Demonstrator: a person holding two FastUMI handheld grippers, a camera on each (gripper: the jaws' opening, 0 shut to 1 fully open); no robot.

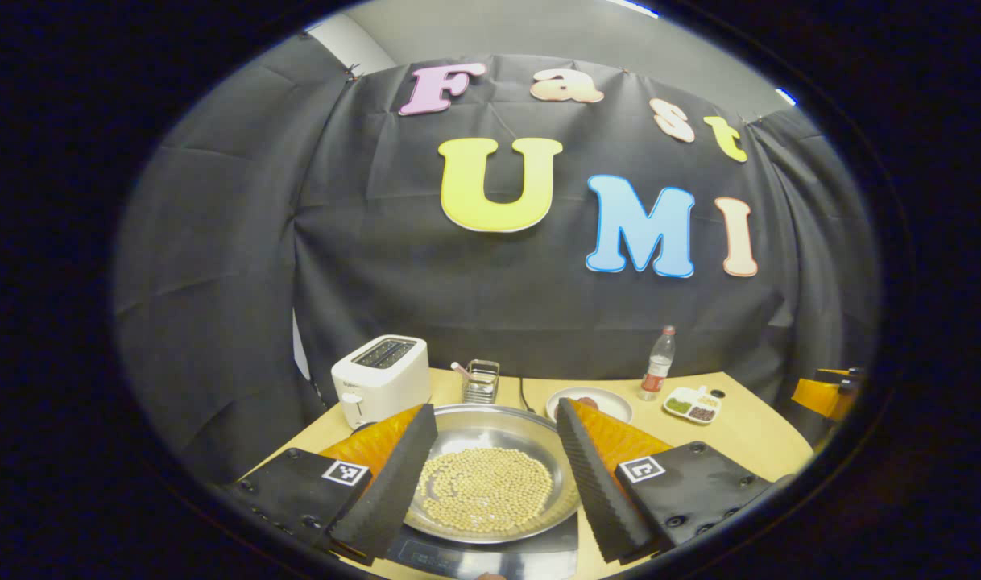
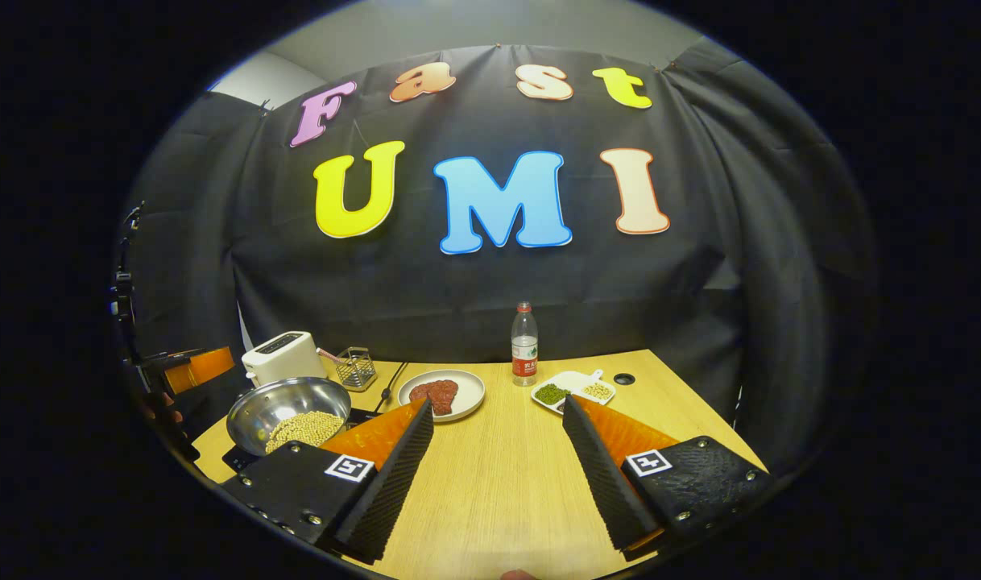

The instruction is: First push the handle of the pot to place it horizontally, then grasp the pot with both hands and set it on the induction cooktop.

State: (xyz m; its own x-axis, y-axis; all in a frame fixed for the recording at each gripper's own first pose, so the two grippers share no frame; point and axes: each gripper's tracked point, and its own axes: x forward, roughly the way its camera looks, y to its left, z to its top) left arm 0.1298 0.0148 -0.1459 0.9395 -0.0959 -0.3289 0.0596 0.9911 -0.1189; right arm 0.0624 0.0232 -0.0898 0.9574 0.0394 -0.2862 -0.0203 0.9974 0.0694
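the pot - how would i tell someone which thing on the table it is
Start at the wooden table and find the white toaster at its back left. Just in front of it sits the pot on the black induction cooktop. It is the one shiny metal bowl-shaped vessel, holding pale round beans, unlike the flat white plate beside it.

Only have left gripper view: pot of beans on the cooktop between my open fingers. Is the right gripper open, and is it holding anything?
Observer: The right gripper is open and holds nothing; bare table lies between its fingers.
Operator: Where's the pot from there?
Observer: The pot sits off to its left, beyond its left finger.
Operator: My finger covers part of a plate. What's on it?
Observer: The plate holds a reddish piece, which looks like meat.
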